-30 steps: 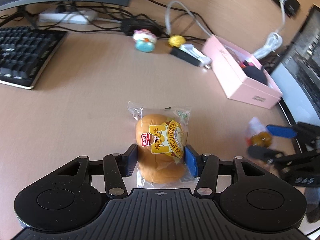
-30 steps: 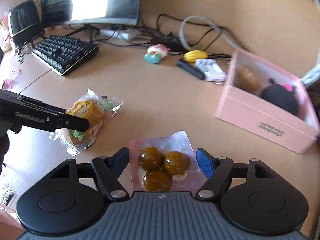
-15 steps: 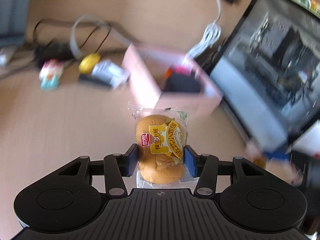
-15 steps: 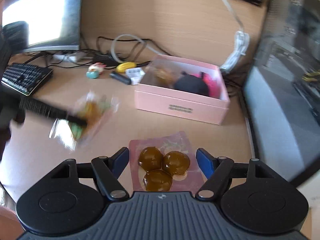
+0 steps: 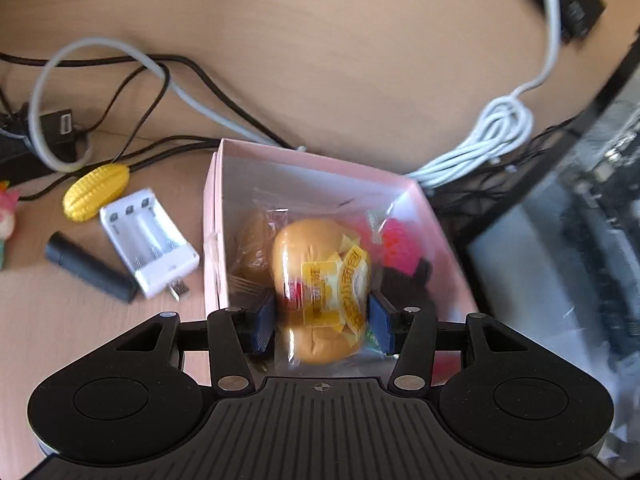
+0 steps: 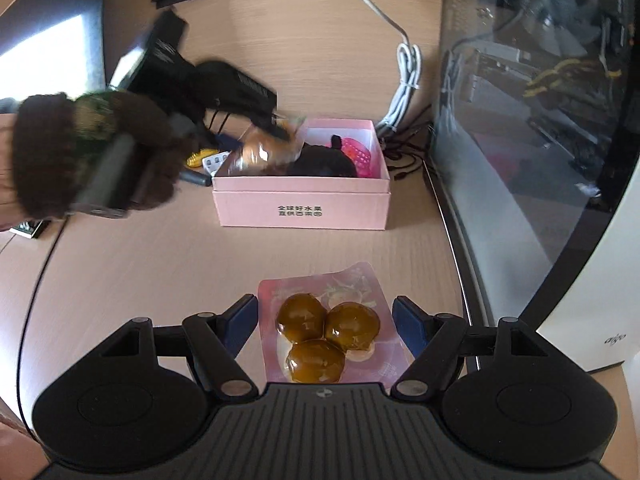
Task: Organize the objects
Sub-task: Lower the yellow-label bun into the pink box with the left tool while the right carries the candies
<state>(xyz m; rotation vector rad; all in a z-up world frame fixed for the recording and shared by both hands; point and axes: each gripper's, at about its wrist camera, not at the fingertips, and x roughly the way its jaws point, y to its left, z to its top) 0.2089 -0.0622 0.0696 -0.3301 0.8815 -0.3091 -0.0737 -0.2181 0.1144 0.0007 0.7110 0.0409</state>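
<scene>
— What has changed since a second ago?

— The left gripper (image 5: 322, 322) was low over the bare desk with the wrapped bun (image 5: 320, 288) pinched between its blue pads; now it has carried that bun across and hangs over the open pink box (image 5: 212, 216). The right gripper (image 6: 324, 320) has turned to face the box too, from further back.

— Where does the bun sit against the left claw?

— Squarely between the two pads, both pressing its sides, the yellow label facing up and its far half poking forward past the fingertips. Straight ahead and below lie another clear bread packet (image 5: 256, 248), a pink item and a dark item inside the box.

— And off to the sides?

— Left of the claw, outside the box wall: a white battery charger (image 5: 148, 242), a black cylinder (image 5: 90, 266) and a yellow corn toy (image 5: 96, 190).

— The right claw?

— It is spread wide. The pink pouch of three brown balls (image 6: 328, 328) lies between its fingers, with a gap on each side. I cannot tell what supports the pouch. The box stands ahead of it, well apart.
</scene>
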